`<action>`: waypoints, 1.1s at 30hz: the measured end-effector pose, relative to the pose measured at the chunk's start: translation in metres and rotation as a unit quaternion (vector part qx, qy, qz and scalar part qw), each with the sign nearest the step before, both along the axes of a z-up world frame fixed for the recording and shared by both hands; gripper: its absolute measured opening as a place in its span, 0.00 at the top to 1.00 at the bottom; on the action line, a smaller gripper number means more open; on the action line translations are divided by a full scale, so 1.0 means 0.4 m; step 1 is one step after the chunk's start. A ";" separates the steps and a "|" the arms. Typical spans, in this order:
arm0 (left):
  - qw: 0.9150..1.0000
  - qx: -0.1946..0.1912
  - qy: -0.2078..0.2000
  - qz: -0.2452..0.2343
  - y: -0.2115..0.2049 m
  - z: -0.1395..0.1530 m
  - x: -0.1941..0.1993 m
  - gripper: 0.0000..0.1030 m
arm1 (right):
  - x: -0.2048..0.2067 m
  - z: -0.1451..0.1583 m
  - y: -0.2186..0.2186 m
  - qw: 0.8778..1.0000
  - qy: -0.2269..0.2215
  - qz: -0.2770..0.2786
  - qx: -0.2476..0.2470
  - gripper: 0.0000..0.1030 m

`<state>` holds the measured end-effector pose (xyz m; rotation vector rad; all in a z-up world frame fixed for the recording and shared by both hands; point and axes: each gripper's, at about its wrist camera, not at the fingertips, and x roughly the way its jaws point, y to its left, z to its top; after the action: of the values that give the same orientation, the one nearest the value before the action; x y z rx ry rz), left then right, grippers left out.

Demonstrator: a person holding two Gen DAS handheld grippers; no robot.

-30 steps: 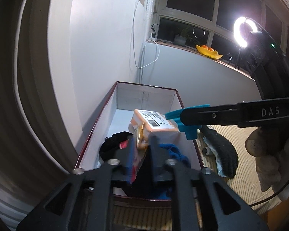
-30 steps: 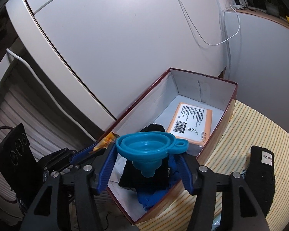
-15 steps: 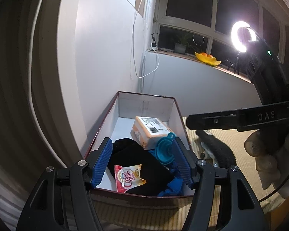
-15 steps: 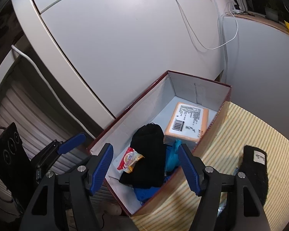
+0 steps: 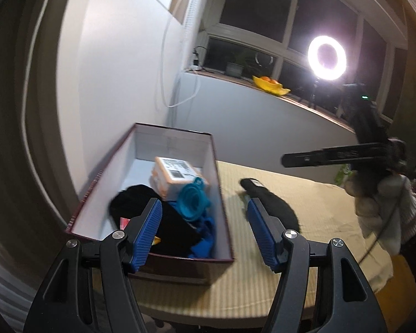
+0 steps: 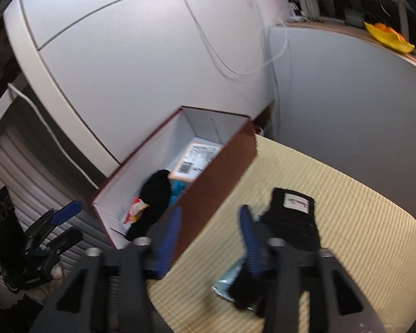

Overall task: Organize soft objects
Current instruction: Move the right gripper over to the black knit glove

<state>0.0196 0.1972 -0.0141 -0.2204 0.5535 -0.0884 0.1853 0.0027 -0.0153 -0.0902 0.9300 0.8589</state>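
**Operator:** Glove [image 6: 294, 219] next, I reckon. It lies black on the striped counter [image 6: 360, 249], just beside the long wall of the box [image 6: 216, 177], label patch up, near the counter's front edge. Something silvery pokes out from under its near end; I can't tell what.

**Spotter:** And your claws?

**Operator:** My right claw [image 6: 210, 231] has just been closing and stands narrow now, with nothing between the pads. It hangs over the counter between the box wall and the glove. My left claw [image 5: 203, 231] stands wide and empty, near the box's front corner.

**Spotter:** What's already in?

**Operator:** A black cloth [image 5: 155, 211], a teal funnel [image 5: 194, 199], some blue fabric [image 5: 205, 236], a snack sachet [image 6: 136, 209] and an orange packet [image 5: 177, 173] at the far end.

**Spotter:** So how do you take the glove?

**Operator:** I'd open the right claw again first; as narrow as it is, it would only shove the glove along. Then I'd swing it across, come down over the middle of the glove, and pinch a good fold of fabric, keeping clear of that silvery thing. I'd lift high enough to clear the box wall, since a limp glove will dangle and could catch the rim.
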 end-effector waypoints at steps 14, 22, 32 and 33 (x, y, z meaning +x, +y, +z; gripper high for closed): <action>1.000 -0.007 0.016 -0.004 -0.022 -0.011 -0.020 0.38 | 0.064 -0.165 0.076 0.995 0.068 0.011 -0.066 0.87; 1.000 -0.015 0.022 -0.007 -0.025 -0.019 -0.013 0.38 | 0.071 -0.223 0.083 0.992 0.076 -0.004 -0.105 0.87; 1.000 -0.016 0.024 -0.011 -0.043 -0.018 -0.009 0.38 | 0.070 -0.253 0.086 0.988 0.056 -0.006 -0.141 0.87; 0.999 -0.017 0.025 -0.011 -0.044 -0.017 -0.010 0.38 | 0.070 -0.254 0.086 0.988 0.053 -0.009 -0.144 0.87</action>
<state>0.0156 0.1797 -0.0211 -0.2492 0.6040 -0.1143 0.2133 0.0369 -0.1167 -0.2872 1.1487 0.7141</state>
